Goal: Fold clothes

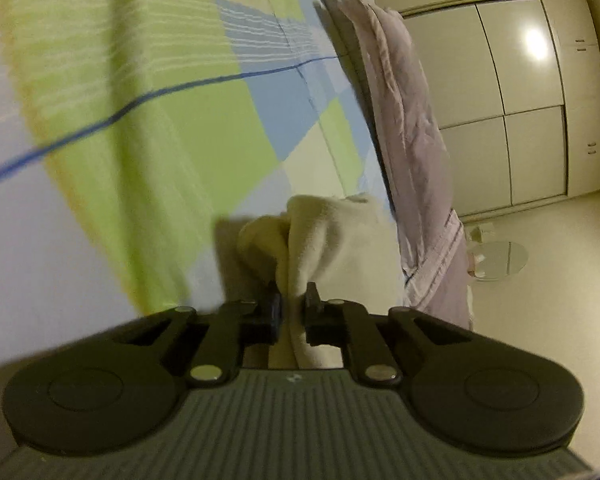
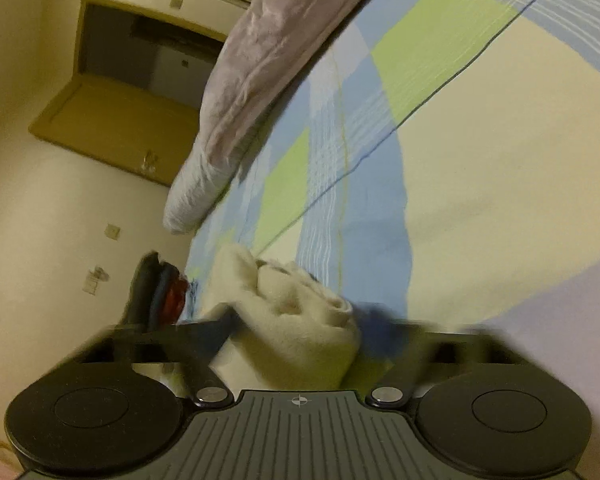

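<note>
Your cream fleece garment (image 1: 324,236) sits bunched low in the centre of the left view, its gathered length running up the frame away from your left gripper (image 1: 293,306), whose jaws are pinched tight on a fold of it. In the right view the garment (image 2: 300,320) lies rolled between the spread, blurred fingers of your right gripper (image 2: 300,330); whether they clamp it, you cannot tell. Beneath it lies the checked sheet (image 1: 148,120); a lilac quilt (image 1: 412,132) runs along its right edge. No writing is readable.
</note>
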